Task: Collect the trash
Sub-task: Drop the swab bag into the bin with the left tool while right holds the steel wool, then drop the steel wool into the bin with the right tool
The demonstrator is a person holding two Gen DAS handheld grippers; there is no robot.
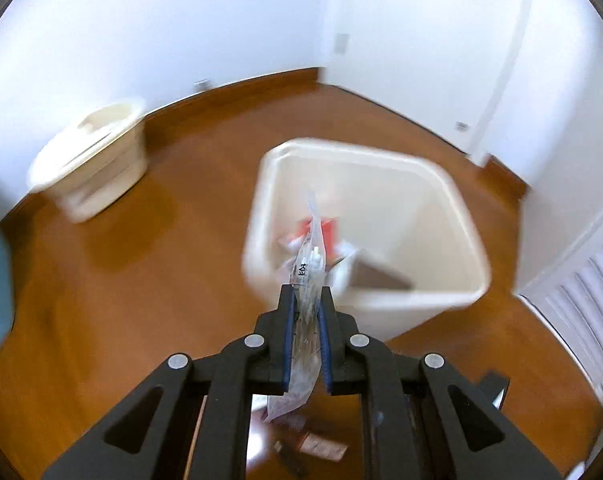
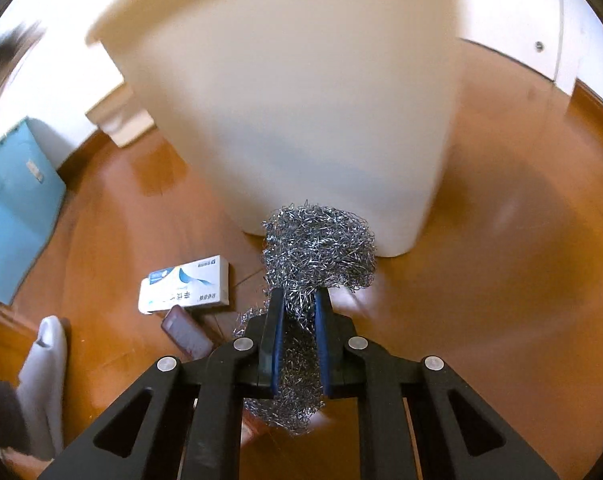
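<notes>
1. The left gripper (image 1: 306, 292) is pinched on a clear plastic wrapper (image 1: 307, 264), carried above the open mouth of the cream bin (image 1: 453, 200) at frame centre, presumably so it can fall in with the trash already there.
2. The right gripper (image 2: 299, 296) squeezes a steel wool scourer (image 2: 319, 244) low beside the bin's outer wall (image 2: 301, 100); it looks gripped for lifting to the same opening.
3. A tissue box (image 2: 185, 284) and a dark phone (image 2: 187, 336) lie on the wooden floor (image 2: 501, 240) at lower left, apart from both grippers.
4. A second pale bin (image 1: 93, 160) stands upper left near the wall.
</notes>
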